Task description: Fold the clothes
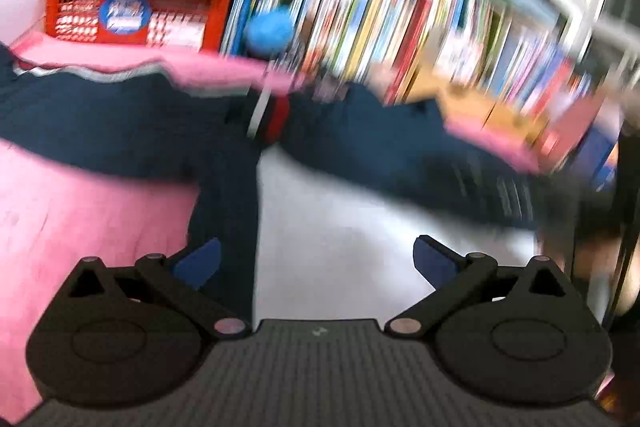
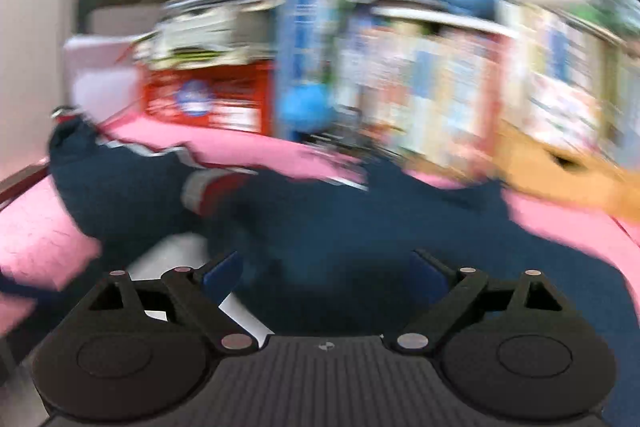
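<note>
While both views are smeared by motion blur, the main shapes read clearly. The left gripper (image 1: 316, 261) has its blue-padded fingers spread wide, holding nothing, above a pale surface (image 1: 340, 227). A navy garment (image 1: 120, 131) with a red and white band lies spread across a pink cloth (image 1: 60, 219) just ahead. The right gripper (image 2: 326, 273) is likewise wide apart and empty, poised directly over the navy garment (image 2: 360, 227), which drapes over the pink cloth (image 2: 40, 235). Behind stand a red crate (image 1: 132, 15), crowded bookshelves (image 1: 400, 27) and a blue plush toy (image 1: 268, 31).
</note>
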